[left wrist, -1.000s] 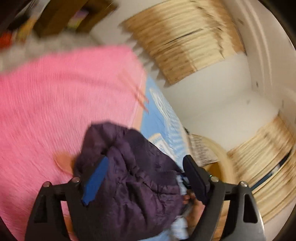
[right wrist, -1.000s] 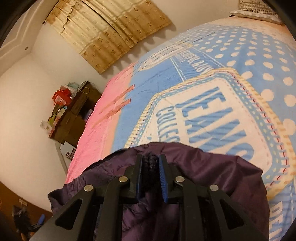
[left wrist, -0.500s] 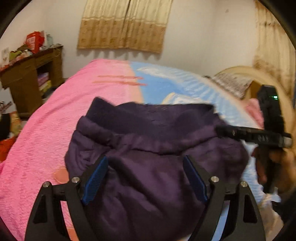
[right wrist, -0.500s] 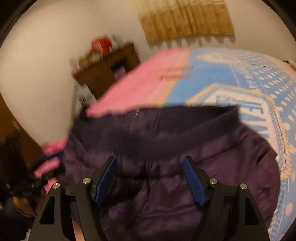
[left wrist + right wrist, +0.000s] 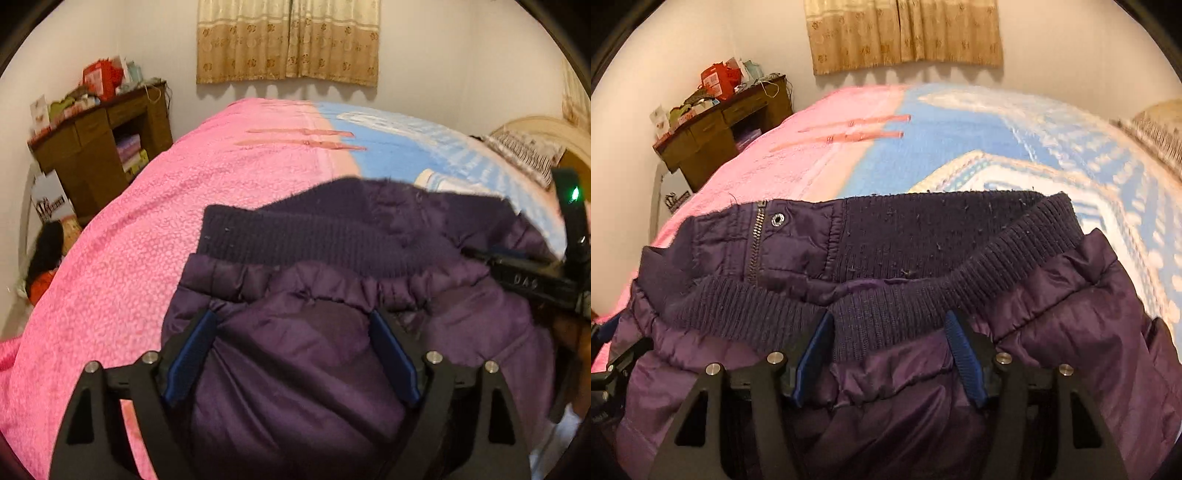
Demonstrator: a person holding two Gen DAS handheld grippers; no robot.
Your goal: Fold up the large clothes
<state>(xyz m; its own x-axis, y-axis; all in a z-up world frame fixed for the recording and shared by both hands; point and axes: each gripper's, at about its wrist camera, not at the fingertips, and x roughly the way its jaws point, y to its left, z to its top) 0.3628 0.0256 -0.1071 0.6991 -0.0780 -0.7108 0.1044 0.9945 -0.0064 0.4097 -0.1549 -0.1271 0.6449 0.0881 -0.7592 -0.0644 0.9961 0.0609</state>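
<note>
Your left gripper has matte black angular arms, silver round screws and blue ribbed pads. Your right gripper matches it; seen from the left, its black body carries a green light and pale lettering.

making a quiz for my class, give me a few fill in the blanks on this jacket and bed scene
1. The jacket is dark ____ in colour.
2. Both the left gripper and the right gripper have their jaws ____.
3. Beside the snap on the jacket runs a ____.
4. The bed cover is blue on one side and ____ on the other.

Missing words: purple; open; zipper; pink
</note>
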